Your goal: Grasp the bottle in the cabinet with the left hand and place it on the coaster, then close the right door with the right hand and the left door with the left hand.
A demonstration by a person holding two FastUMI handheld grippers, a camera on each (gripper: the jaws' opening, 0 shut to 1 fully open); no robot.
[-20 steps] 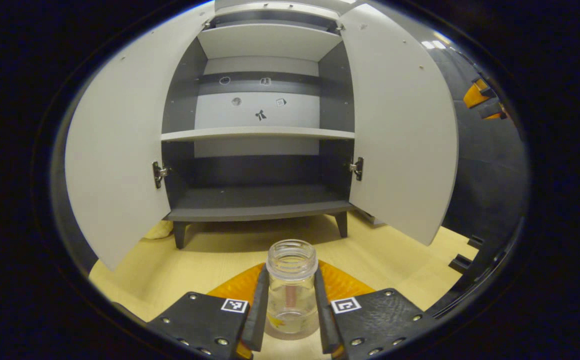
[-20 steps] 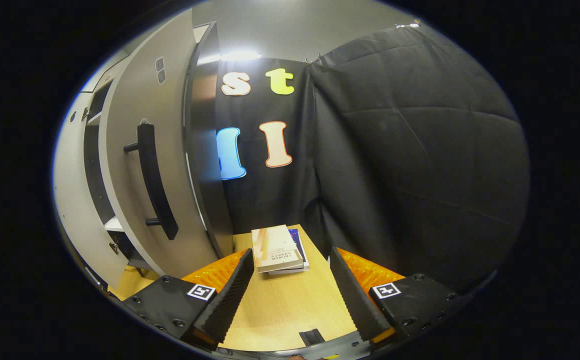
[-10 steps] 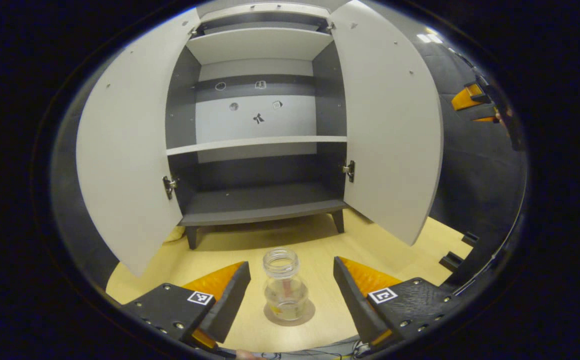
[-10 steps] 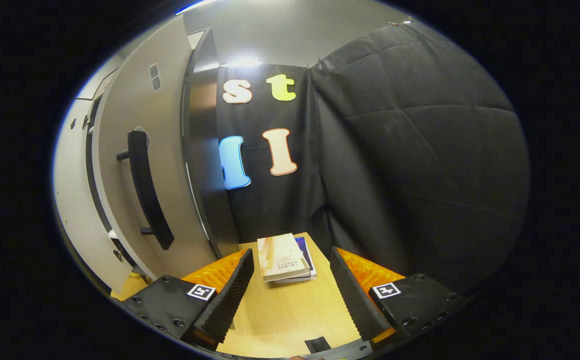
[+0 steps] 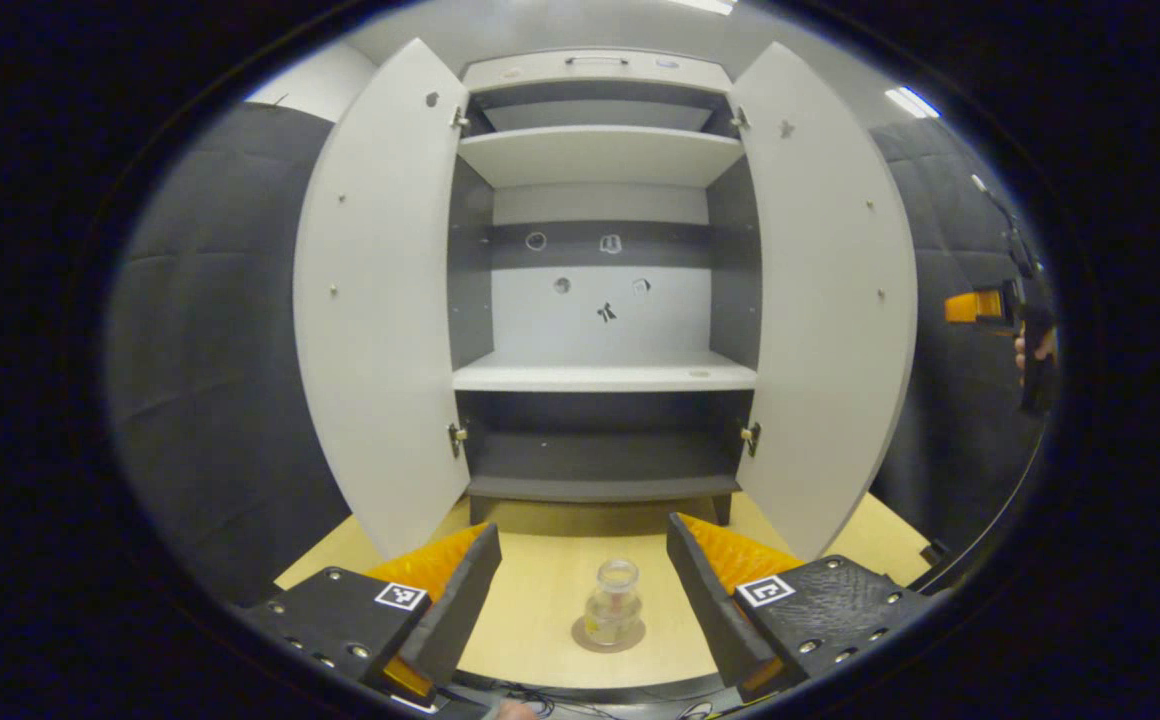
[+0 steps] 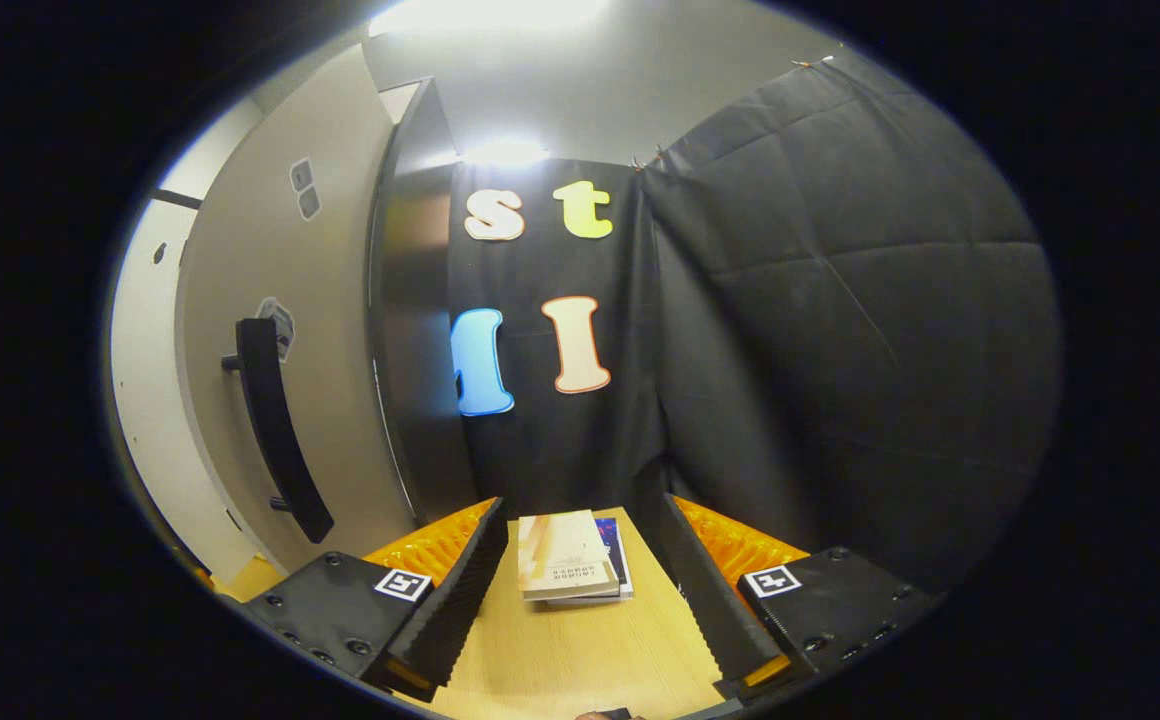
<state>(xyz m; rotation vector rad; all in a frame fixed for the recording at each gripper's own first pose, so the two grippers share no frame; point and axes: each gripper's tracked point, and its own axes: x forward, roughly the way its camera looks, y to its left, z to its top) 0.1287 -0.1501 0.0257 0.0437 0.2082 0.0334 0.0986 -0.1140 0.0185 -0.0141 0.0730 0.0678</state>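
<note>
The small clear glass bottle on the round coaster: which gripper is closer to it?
Left. The left gripper is open just in front of the clear glass bottle; the right gripper hangs far off beside the right door.

cabinet doors swung wide, shelves bare | bottle stood on counter ahead | books lay between right tool fingers

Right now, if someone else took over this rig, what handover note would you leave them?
Left gripper: open, holding nothing, with the bottle ahead between its fingers.
Right gripper: open, holding nothing, beside the right door and its handle.
Bottle stands upright on the coaster on the table.
Done: bottle placed.
Left: both cabinet doors stand open. Close the right door with the right gripper, then the left door with the left.
</note>
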